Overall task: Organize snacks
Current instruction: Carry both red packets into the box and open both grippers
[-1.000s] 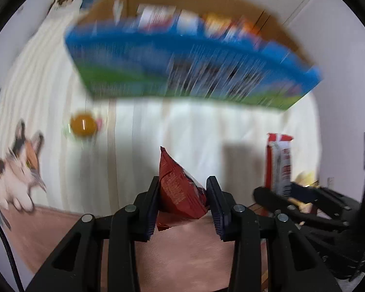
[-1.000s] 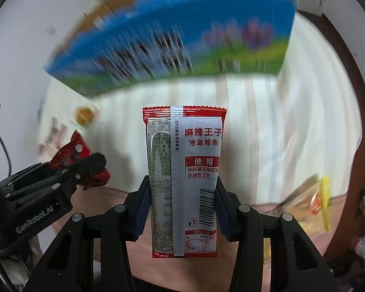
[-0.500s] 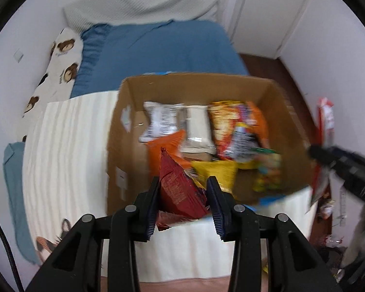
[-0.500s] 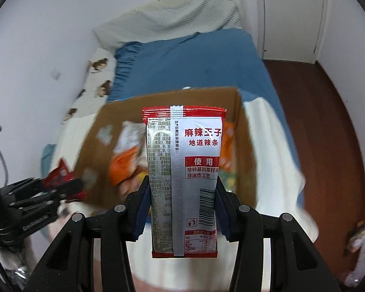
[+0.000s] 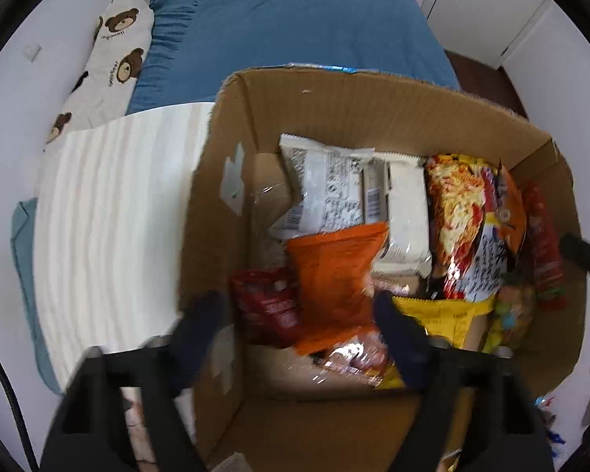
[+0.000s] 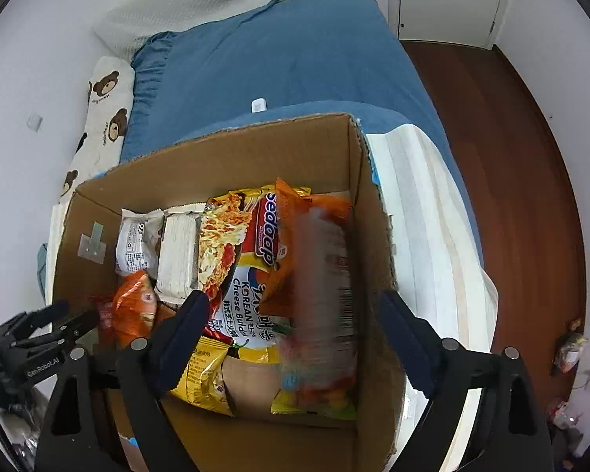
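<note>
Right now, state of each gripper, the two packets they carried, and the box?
left gripper: open, jaws just opened
small dark red snack packet: released, in box
right gripper: open, jaws just opened
red-and-silver spicy strip packet: released, blurred, dropping into box
brown cardboard box: open-topped, holding many snacks

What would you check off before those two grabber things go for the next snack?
1. Left gripper open, jaws just opened: ok.
2. Right gripper open, jaws just opened: ok.
3. Red packet lying in the cardboard box: ok.
4. Long spicy-strip packet settled: cannot tell, blurred between the fingers.
5. Both grippers over the box: ok.
6. More snacks waiting outside: cannot tell.
</note>
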### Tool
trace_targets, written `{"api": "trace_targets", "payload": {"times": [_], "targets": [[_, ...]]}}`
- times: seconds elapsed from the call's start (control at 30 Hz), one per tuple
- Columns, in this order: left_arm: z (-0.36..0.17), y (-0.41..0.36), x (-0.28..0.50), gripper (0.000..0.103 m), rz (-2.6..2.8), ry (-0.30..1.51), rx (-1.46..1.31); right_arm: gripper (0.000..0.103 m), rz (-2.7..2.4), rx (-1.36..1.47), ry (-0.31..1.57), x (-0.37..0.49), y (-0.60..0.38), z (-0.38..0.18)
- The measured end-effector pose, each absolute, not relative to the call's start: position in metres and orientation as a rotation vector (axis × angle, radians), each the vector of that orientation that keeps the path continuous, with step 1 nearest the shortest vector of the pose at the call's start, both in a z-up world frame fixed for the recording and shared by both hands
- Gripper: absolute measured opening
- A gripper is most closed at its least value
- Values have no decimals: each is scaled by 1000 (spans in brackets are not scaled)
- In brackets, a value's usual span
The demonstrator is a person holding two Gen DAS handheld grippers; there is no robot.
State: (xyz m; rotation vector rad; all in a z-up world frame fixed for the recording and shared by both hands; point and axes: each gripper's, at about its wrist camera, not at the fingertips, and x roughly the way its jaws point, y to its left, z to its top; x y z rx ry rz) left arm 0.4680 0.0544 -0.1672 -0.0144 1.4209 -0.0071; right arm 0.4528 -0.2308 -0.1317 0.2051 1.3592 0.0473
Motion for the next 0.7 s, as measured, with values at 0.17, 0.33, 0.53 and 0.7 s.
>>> {"api": "trace_targets", "payload": {"times": [0.17,0.33,0.53,0.7], "targets": [[-172,53,470,82,-7,1422,-39,96,36,195,1377,446,-224,-141],[-170,47,466,82,-5,1408,-23,96,22,187,1362,436,-222,-142],[-169,40,457,82,2,1383,-8,96,6,163,1355,423,-218,-139],[-162,36,446,82,1,1358,-1,96,4,144,1351,412,-213,-138]]}}
